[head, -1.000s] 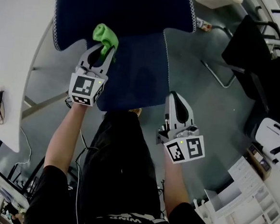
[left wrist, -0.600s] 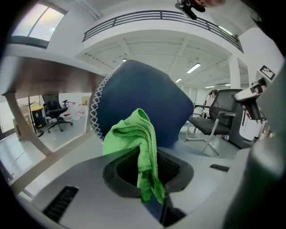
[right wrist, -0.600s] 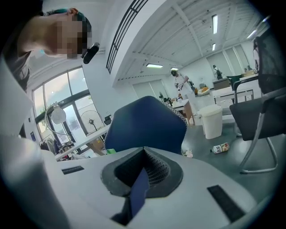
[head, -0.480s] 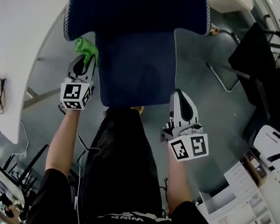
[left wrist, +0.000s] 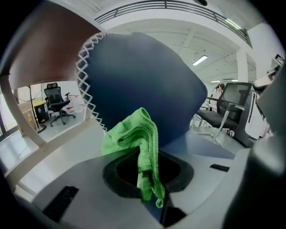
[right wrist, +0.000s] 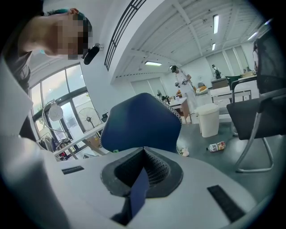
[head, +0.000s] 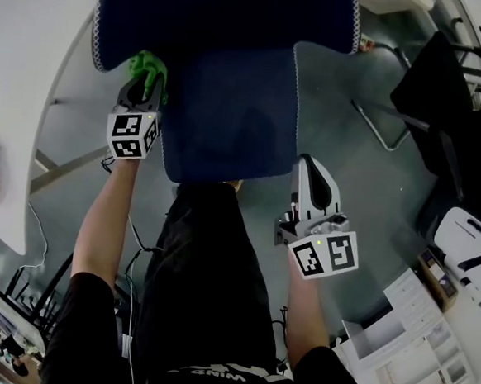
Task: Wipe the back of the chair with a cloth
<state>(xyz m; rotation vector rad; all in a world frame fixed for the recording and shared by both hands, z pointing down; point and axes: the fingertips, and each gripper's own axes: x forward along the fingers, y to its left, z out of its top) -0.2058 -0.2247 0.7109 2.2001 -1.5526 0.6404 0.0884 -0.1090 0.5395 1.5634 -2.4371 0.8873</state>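
The right gripper [right wrist: 142, 154] is seen with its jaws drawn together on nothing, the blue chair back [right wrist: 143, 120] is framed beyond, and a white bin [right wrist: 209, 118] is shown further right.

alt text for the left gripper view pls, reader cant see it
The left hand-held gripper is shut on a bunched green cloth, held right in front of the dark blue chair back that fills most of the view. Behind it is a bright office with black chairs.
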